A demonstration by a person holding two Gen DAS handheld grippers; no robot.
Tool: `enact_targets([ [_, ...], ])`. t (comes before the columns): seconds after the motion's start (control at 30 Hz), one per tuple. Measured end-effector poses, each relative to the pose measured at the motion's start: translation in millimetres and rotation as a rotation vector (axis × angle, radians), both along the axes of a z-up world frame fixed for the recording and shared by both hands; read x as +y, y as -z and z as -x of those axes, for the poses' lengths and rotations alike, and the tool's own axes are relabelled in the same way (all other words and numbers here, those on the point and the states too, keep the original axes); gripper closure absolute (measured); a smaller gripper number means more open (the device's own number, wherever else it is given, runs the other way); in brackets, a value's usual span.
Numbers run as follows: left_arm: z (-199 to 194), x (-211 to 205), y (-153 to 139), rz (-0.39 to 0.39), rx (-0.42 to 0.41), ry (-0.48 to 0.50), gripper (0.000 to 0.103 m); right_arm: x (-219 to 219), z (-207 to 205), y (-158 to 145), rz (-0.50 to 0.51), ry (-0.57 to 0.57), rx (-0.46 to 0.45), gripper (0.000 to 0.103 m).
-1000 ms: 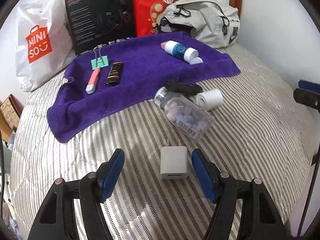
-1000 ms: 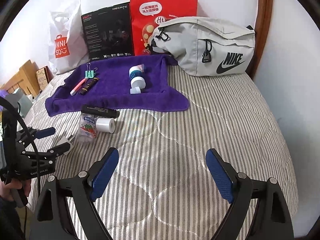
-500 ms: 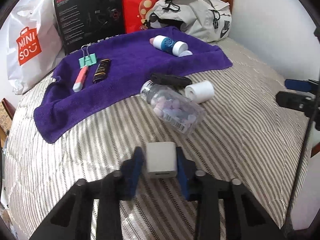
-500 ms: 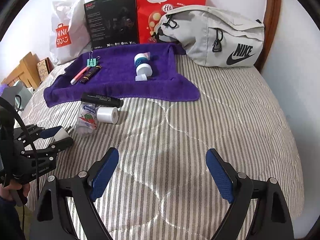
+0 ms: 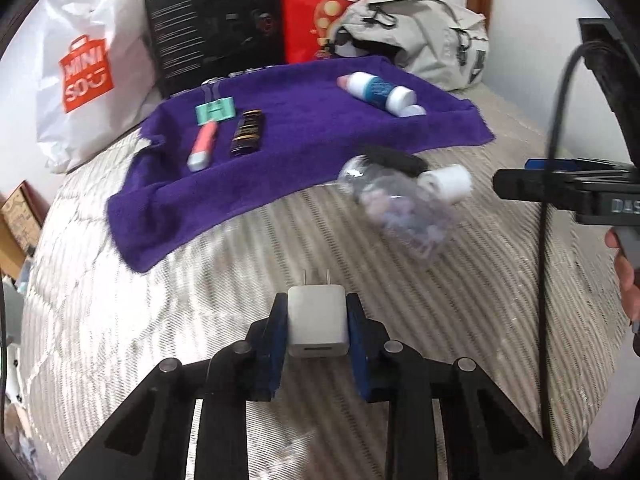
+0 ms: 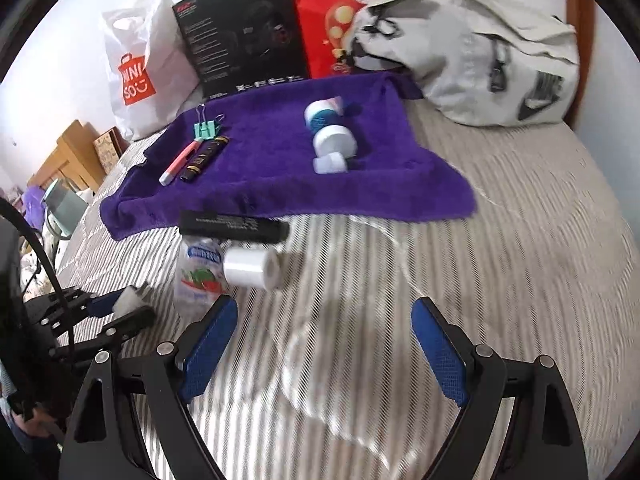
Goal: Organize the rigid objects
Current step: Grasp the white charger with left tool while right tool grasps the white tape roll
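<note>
My left gripper (image 5: 317,322) is shut on a white plug charger (image 5: 317,326) and holds it above the striped bed; it also shows in the right wrist view (image 6: 129,299). A purple towel (image 5: 304,144) holds a green binder clip (image 5: 215,111), a pink marker (image 5: 203,146), a dark tube (image 5: 248,133) and a white-and-blue bottle (image 5: 378,92). In front of the towel lie a clear candy jar (image 5: 396,210), a black stick (image 6: 234,226) and a white roll (image 6: 250,266). My right gripper (image 6: 320,344) is open and empty, above the bed near the roll.
A white Miniso bag (image 5: 86,80), a black box (image 5: 216,20), a red paper bag (image 5: 340,4) and a grey waist bag (image 6: 480,56) stand along the wall behind the towel. Wooden furniture (image 6: 68,156) is off the bed's left edge.
My left gripper closed on the white charger and lifted it off the bed. My right gripper moved forward and left, closer to the roll and jar.
</note>
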State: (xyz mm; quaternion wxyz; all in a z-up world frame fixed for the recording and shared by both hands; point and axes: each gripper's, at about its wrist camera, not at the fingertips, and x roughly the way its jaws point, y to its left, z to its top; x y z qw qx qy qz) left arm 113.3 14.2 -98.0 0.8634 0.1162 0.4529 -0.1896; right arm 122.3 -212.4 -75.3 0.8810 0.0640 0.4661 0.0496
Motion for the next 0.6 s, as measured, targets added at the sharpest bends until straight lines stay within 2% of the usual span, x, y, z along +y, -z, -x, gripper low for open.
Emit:
enact_targets([
  [0.4,-7,33,-1,0.01,0.008,-0.05,0.077,35,-32,19,0.011,-0.03,0.004,0.02],
  [0.5,-8,34,-1,0.016,0.009,-0.052,0.077,41,-36,21,0.035,-0.042,0.002,0.03],
  [0.57,-8,34,0,0.015,0.009,-0.051,0.076,44,-39,26,0.056,-0.054,0.016,0.042],
  [0.6,-8,35,0,0.017,0.008,-0.051,0.076,44,-39,28,0.064,-0.058,0.017,0.043],
])
